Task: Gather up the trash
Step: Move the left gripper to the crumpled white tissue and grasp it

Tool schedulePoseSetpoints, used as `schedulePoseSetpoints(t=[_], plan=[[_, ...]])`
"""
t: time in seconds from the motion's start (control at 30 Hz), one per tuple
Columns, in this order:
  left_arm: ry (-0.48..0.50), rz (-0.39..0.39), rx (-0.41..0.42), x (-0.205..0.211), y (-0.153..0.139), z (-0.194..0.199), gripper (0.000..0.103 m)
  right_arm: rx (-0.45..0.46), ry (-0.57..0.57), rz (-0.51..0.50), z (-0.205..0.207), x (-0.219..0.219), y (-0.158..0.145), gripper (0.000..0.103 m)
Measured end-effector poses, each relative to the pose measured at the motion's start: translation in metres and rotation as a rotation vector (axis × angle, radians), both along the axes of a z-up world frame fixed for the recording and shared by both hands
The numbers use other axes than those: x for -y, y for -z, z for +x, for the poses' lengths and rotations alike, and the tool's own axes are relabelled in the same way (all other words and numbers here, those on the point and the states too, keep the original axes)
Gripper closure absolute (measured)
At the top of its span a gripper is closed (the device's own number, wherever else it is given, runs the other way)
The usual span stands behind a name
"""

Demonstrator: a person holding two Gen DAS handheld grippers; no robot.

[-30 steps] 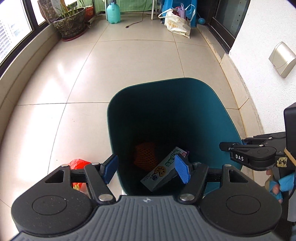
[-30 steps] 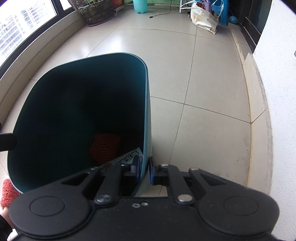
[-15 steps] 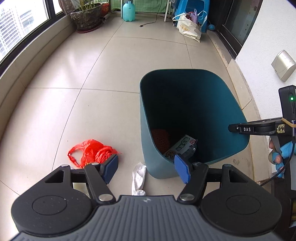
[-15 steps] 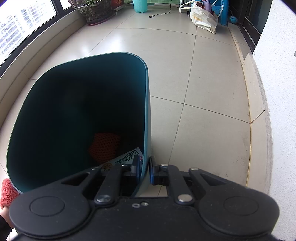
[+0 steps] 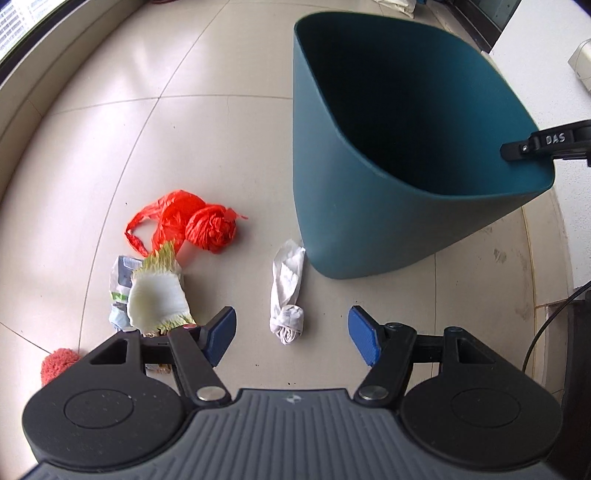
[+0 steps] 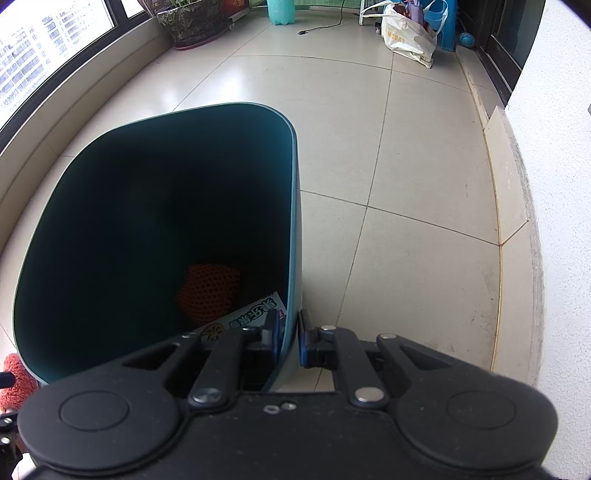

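A teal trash bin (image 5: 354, 192) stands tilted on the tiled floor. My right gripper (image 6: 290, 341) is shut on the bin's rim (image 6: 294, 258); its fingers show at the bin's right edge in the left wrist view (image 5: 532, 146). Inside the bin lie an orange net (image 6: 208, 291) and a printed packet (image 6: 251, 314). My left gripper (image 5: 291, 334) is open and empty, low over a knotted white tissue (image 5: 288, 295) on the floor. A red plastic bag (image 5: 188, 223), a cabbage leaf (image 5: 157, 299) and a wrapper (image 5: 120, 280) lie to the left.
A white wall (image 6: 561, 147) runs along the right. A window ledge (image 6: 74, 96) curves along the left. A plant pot (image 6: 192, 22), a teal bottle (image 6: 280, 11) and a white bag (image 6: 406, 37) stand at the far end. A red fuzzy item (image 5: 57, 365) lies at lower left.
My left gripper has pulled back out of the bin, swung left and down toward the floor trash. The right gripper has held the bin rim still.
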State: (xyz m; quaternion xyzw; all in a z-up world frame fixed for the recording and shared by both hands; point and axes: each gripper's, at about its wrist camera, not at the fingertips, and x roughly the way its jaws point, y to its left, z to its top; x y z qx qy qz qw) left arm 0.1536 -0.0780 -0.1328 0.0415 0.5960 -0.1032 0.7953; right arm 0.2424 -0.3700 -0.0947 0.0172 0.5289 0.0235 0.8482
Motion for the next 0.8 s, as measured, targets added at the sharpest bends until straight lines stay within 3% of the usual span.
schedulePoseSetpoints(t=[0.17, 0.43, 0.73, 0.8], plan=[[0.0, 0.04, -0.033, 0.004, 0.061, 0.012, 0.037, -0.003, 0.0, 0.003, 0.001, 0.0, -0.001, 0.094], [-0.028, 0.01, -0.161, 0.01, 0.151, 0.025, 0.037, -0.003, -0.014, -0.01, 0.0, -0.002, -0.002, 0.093], [-0.043, 0.028, -0.229, 0.009, 0.203, 0.029, 0.039, -0.002, -0.024, -0.011, -0.002, -0.004, -0.003, 0.092], [-0.041, 0.033, -0.241, 0.01, 0.21, 0.031, 0.046, -0.002, -0.027, -0.016, -0.002, -0.005, -0.003, 0.092]])
